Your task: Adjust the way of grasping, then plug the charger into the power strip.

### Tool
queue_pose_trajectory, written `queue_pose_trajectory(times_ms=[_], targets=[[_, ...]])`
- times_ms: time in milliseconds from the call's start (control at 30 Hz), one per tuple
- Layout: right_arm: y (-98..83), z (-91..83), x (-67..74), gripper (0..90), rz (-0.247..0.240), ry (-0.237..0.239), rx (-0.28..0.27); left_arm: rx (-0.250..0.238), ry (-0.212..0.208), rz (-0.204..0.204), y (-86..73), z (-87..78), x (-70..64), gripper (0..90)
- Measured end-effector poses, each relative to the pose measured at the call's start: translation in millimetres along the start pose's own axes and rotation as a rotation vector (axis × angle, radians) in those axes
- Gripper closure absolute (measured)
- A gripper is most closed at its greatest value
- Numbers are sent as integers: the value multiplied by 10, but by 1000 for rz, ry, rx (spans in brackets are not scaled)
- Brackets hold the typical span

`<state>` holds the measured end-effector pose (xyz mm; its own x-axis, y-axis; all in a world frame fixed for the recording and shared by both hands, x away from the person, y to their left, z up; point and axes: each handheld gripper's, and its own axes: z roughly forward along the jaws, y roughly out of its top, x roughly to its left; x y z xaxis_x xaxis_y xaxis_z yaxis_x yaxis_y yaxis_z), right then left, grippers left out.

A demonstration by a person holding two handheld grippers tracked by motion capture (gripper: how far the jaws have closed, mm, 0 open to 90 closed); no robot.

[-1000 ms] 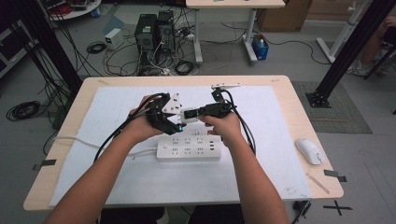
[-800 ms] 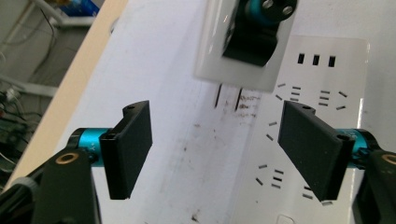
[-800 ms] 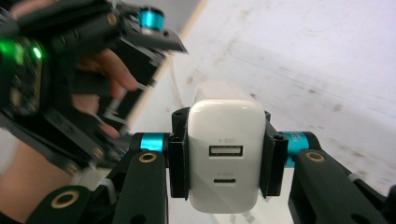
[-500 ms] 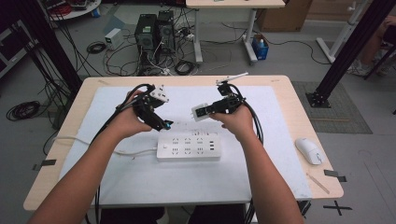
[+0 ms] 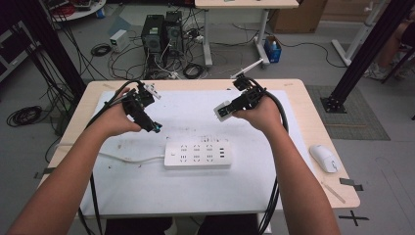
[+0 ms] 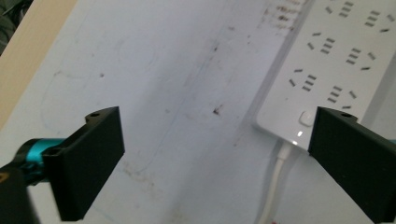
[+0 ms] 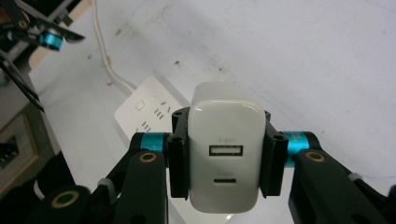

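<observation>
Right hand-held gripper [image 7: 226, 163] clamps charger [image 7: 226, 154] by its flat sides; light, rigid, slick plastic. Left hand-held gripper [image 6: 215, 154] just opened wide, empty.

The charger [image 7: 227, 154] is smooth, glossy white plastic, catching a soft sheen along its rounded top edge. Below it, the power strip [image 5: 197, 154] is smooth white plastic with a duller finish. Under the strip lies a matt white mat [image 5: 195, 191], scuffed and stained, on a pale wooden table [image 5: 313, 117].
</observation>
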<state>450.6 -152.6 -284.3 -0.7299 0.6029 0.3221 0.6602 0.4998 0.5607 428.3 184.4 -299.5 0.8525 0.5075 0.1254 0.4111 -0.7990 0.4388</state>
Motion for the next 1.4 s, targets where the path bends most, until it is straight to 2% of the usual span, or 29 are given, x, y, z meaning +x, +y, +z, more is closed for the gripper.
queue_pose_trajectory(times_ms=[233,333,500,733,833,967,1133,1167,1267,1400], targets=[[34,-82,36,623,-44,-25,58,94,-24,31,-11,-47,88,16],[52,-109,72,623,-63,-36,87,111,-30,34,-15,-85,120,16],[79,-154,120,623,-85,-35,112,133,-27,12,-19,-137,194,16],[124,-164,112,623,-98,-44,133,159,-34,24,21,-182,297,17],[150,-157,114,623,-103,-44,141,163,-47,25,26,-166,318,16],[173,-149,127,623,-108,-45,152,170,-42,42,47,-156,334,16],[175,-108,132,623,-133,-36,174,165,-51,55,60,-152,325,17],[187,-54,145,623,-155,-32,200,177,-54,57,52,-142,317,16],[208,17,161,623,-184,-25,227,188,-53,54,15,-128,320,17],[242,175,207,623,-237,-16,288,173,-56,43,-79,-115,319,17]])
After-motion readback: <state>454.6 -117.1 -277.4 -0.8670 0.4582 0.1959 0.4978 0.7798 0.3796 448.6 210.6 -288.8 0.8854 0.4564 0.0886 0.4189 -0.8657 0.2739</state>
